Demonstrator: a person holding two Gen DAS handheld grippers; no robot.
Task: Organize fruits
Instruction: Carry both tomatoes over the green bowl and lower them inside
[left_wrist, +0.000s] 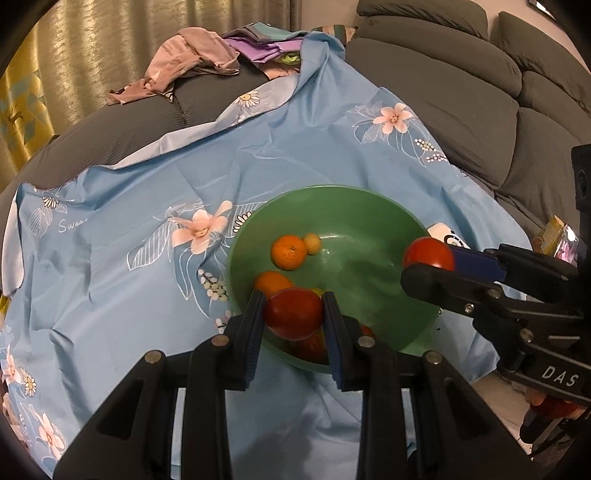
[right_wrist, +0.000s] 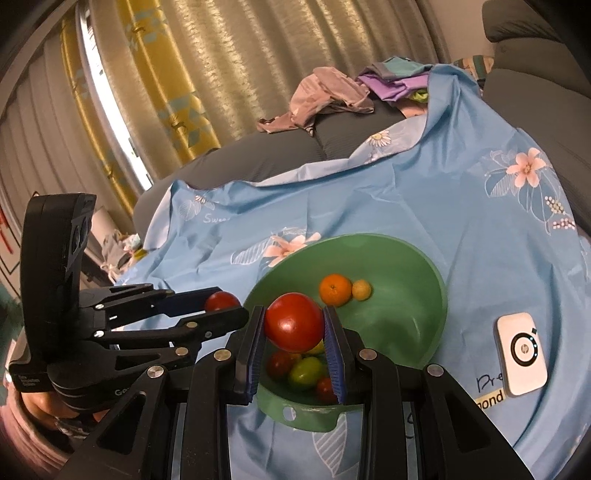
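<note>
A green bowl (left_wrist: 376, 236) stands on the blue flowered cloth; it also shows in the right wrist view (right_wrist: 413, 280). In it lie an orange (left_wrist: 289, 252), a small yellow fruit (left_wrist: 312, 243), another orange (left_wrist: 271, 282) and, in the right wrist view, a green fruit (right_wrist: 306, 371) and small red ones. My left gripper (left_wrist: 293, 314) is shut on a red tomato (left_wrist: 293, 313) over the bowl's near rim. My right gripper (right_wrist: 294, 323) is shut on a second red tomato (right_wrist: 293, 321) over the bowl; it enters the left wrist view (left_wrist: 428, 266) from the right.
A white HP device (right_wrist: 521, 354) lies on the cloth right of the bowl. Crumpled clothes (left_wrist: 192, 62) are piled at the back on the grey sofa (left_wrist: 461, 92). Curtains (right_wrist: 221, 74) hang behind. A yellow packet (left_wrist: 552, 236) sits at the far right.
</note>
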